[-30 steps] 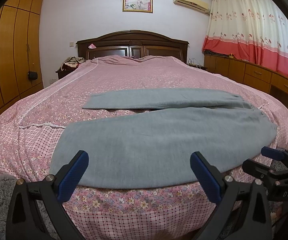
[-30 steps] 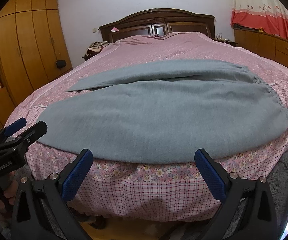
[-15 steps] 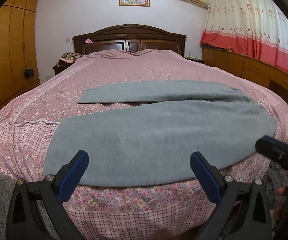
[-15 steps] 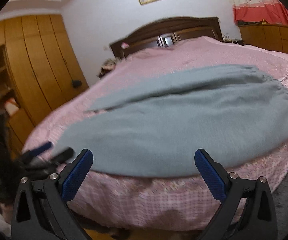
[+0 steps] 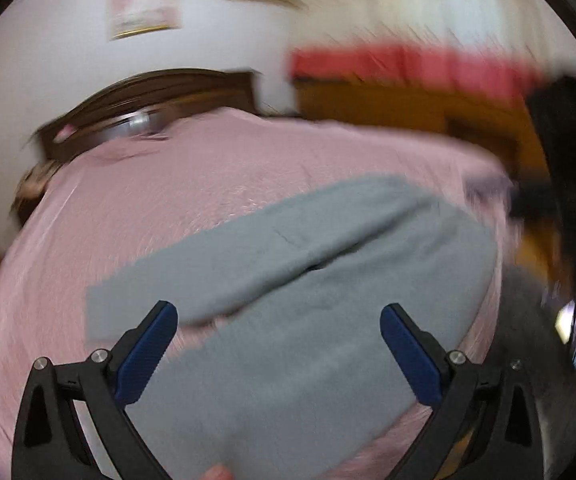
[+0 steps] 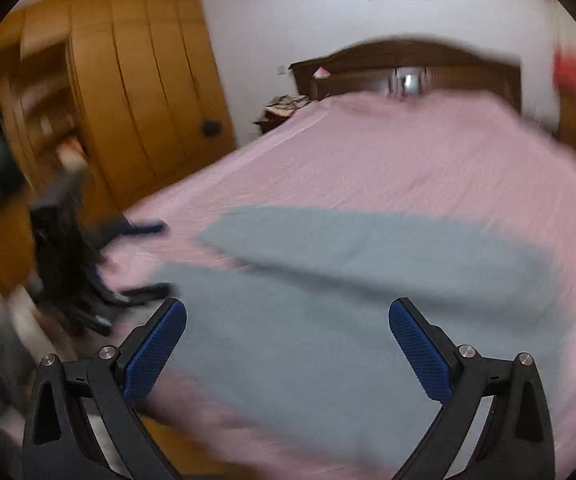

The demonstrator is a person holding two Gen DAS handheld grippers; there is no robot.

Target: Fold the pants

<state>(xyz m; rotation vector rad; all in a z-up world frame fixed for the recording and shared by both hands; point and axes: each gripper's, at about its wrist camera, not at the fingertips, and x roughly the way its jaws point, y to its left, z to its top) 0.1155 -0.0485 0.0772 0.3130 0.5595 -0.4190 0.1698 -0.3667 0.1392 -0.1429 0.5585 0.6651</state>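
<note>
Grey pants (image 5: 308,320) lie spread flat on the pink bedspread (image 5: 208,184), both legs reaching left, the near leg at the bed's front edge. They also show in the right wrist view (image 6: 348,312). Both views are blurred by motion. My left gripper (image 5: 278,346) is open and empty, above the near leg. My right gripper (image 6: 288,344) is open and empty, above the near leg too. In the right wrist view the left gripper (image 6: 140,256) shows dark and open at the left, by the leg ends. The right gripper shows as a dark blur (image 5: 560,200) at the right.
A dark wooden headboard (image 6: 408,64) stands at the far end of the bed. A wooden wardrobe (image 6: 136,92) lines the left wall. Low wooden cabinets (image 5: 408,108) under red curtains run along the right. A framed picture (image 5: 144,6) hangs above the headboard.
Both grippers have moved up and forward over the bed's front edge and swung, blurring the views. The left view has turned right, the right view left. The pants have not moved.
</note>
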